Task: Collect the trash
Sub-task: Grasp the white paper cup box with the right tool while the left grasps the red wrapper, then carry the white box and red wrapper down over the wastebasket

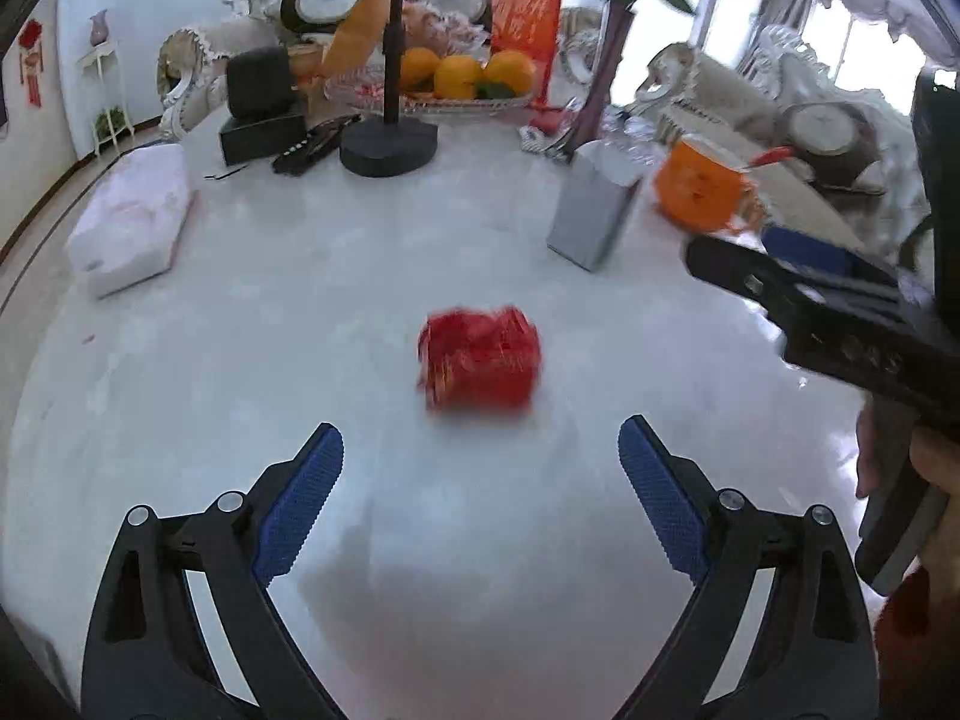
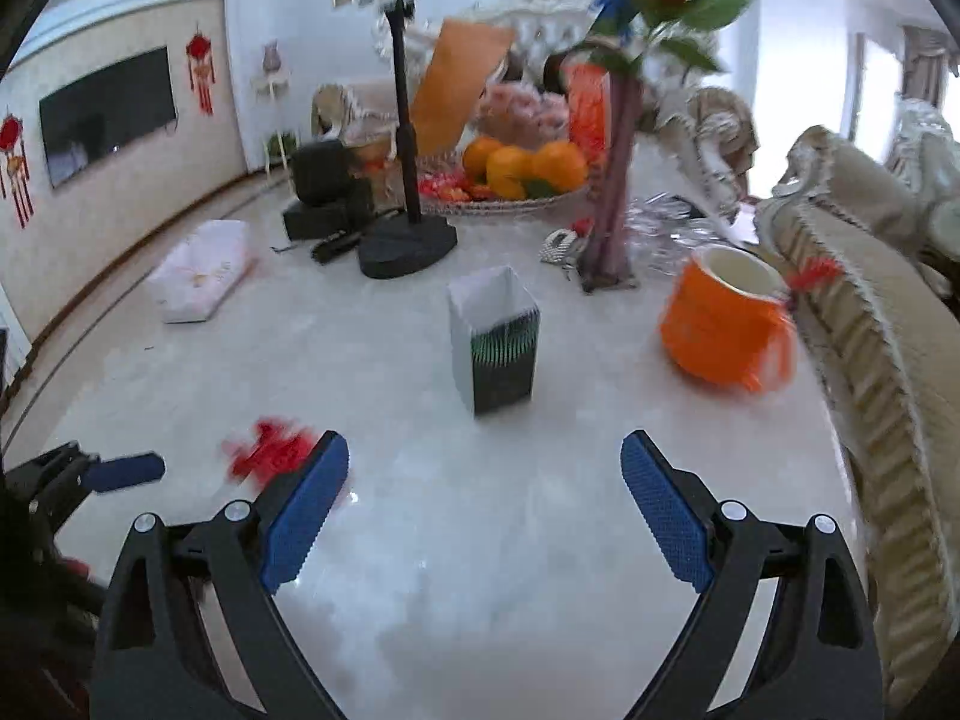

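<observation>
A crumpled red wrapper (image 1: pixel 480 357) lies on the white marble table (image 1: pixel 300 312), just ahead of my open, empty left gripper (image 1: pixel 480 456). The same wrapper (image 2: pixel 267 450) shows blurred at the lower left of the right wrist view. My right gripper (image 2: pixel 485 468) is open and empty over bare table, facing a small open grey box (image 2: pixel 495 339) that stands upright. The right gripper shows at the right edge of the left wrist view (image 1: pixel 840 312). A left fingertip (image 2: pixel 123 471) shows beside the wrapper in the right wrist view.
An orange cup (image 2: pixel 723 318) stands right of the box. A vase with a rose (image 2: pixel 612 192), a fruit tray with oranges (image 2: pixel 516 174), a black stand base (image 2: pixel 408 246), black boxes (image 2: pixel 324 192) and a white tissue pack (image 2: pixel 201 279) stand farther back. A sofa edge (image 2: pixel 870 330) lies right.
</observation>
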Available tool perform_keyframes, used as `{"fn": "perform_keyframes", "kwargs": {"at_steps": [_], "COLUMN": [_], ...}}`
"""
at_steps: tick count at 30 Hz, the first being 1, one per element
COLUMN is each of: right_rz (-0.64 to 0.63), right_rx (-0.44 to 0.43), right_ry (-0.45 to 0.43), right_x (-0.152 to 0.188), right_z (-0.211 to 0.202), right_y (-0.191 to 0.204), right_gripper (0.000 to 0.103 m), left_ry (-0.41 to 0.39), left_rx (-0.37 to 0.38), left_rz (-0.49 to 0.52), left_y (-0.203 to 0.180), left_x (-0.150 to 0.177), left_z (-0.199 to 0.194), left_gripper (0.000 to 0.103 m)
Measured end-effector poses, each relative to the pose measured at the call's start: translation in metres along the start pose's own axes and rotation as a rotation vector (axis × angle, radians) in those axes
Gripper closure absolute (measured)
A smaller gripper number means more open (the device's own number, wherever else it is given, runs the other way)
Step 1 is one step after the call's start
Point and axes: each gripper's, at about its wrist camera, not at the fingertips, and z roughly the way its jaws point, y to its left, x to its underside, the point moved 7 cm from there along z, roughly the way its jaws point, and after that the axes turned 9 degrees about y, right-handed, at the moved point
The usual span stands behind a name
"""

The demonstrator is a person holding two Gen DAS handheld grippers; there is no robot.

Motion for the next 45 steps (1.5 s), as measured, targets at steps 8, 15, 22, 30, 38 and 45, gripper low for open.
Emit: {"fn": "perform_keyframes", "kwargs": {"at_steps": [8, 15, 22, 30, 38, 45], "right_rz": [-0.048, 0.025, 0.076, 0.094, 0.014, 0.024], "right_rx": [0.039, -0.056, -0.116, -0.204, -0.334, -0.456], "right_ry": [0.091, 0.176, 0.124, 0.078, -0.001, -0.039], "right_x": [-0.032, -0.027, -0.017, 0.023, 0.127, 0.256], "right_z": [0.064, 0.087, 0.053, -0.007, -0.119, -0.237], "right_y": [-0.010, -0.007, 0.000, 0.013, 0.056, 0.111], "right_gripper": [0.015, 0.064, 0.064, 0.064, 0.064, 0.064], "left_ry": [0.079, 0.043, 0.021, -0.058, -0.140, -0.106], "left_rx": [-0.061, -0.051, 0.009, 0.073, 0.178, 0.251], "left_rz": [0.013, 0.143, 0.104, 0.080, 0.175, 0.226], "left_y": [0.009, 0.002, 0.006, 0.015, 0.004, -0.007], "left_x": [-0.027, -0.033, -0.028, 0.008, 0.116, 0.263], "left_z": [0.049, 0.052, 0.035, -0.031, -0.131, -0.197], "left_gripper": [0.012, 0.055, 0.058, 0.058, 0.058, 0.058]}}
